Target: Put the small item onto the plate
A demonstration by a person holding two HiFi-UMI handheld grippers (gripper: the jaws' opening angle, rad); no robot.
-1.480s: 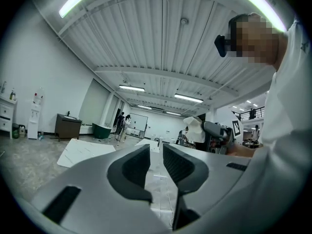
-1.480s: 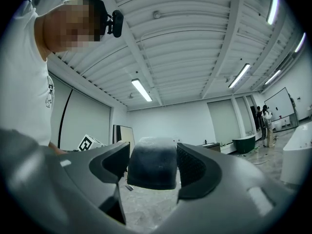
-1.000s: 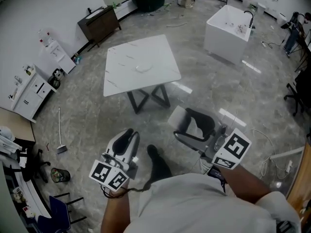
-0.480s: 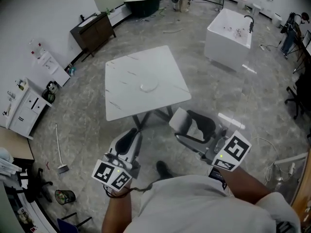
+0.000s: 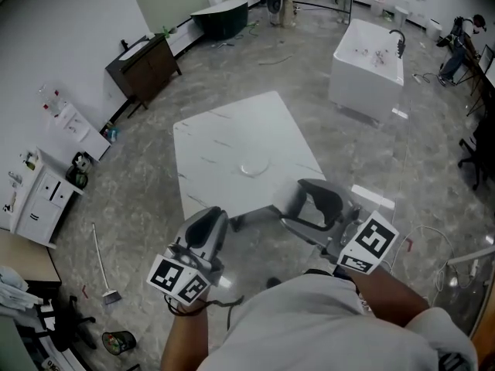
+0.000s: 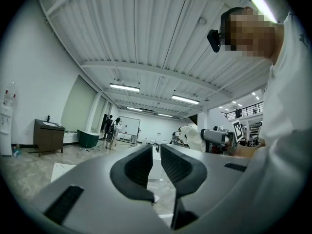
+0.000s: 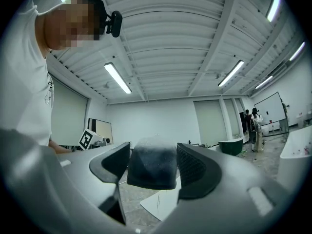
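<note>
The table (image 5: 224,153) keeps sliding down the head view. A second ago it sat high up, and now its near edge reaches the tips of the left claw (image 5: 207,221) and the right claw (image 5: 300,204). The plate (image 5: 254,166) has dropped to mid-frame with it, and the broom (image 5: 103,265) has slipped lower on the left.
</note>
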